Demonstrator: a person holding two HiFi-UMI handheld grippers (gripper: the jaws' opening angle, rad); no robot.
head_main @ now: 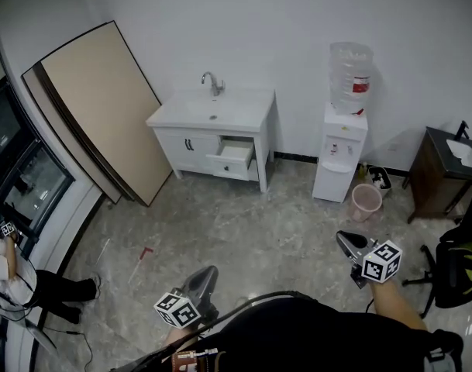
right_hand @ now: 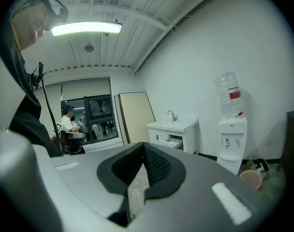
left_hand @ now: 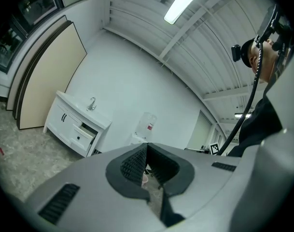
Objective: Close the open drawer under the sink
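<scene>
Drawer (head_main: 234,155) is pulled out on the right side of the white sink cabinet (head_main: 191,144), under the basin, at the far wall. Left gripper (head_main: 209,273) is low by the person's body, jaws pressed together, nothing btwn them. Right gripper (head_main: 342,239) is the same: jaws together, empty. Both are well apart from the cabinet, w/ grey floor (head_main: 243,231) in btwn. Water cooler (head_main: 340,157) stands just right of the cabinet, pink bin (head_main: 366,200) beside it.
</scene>
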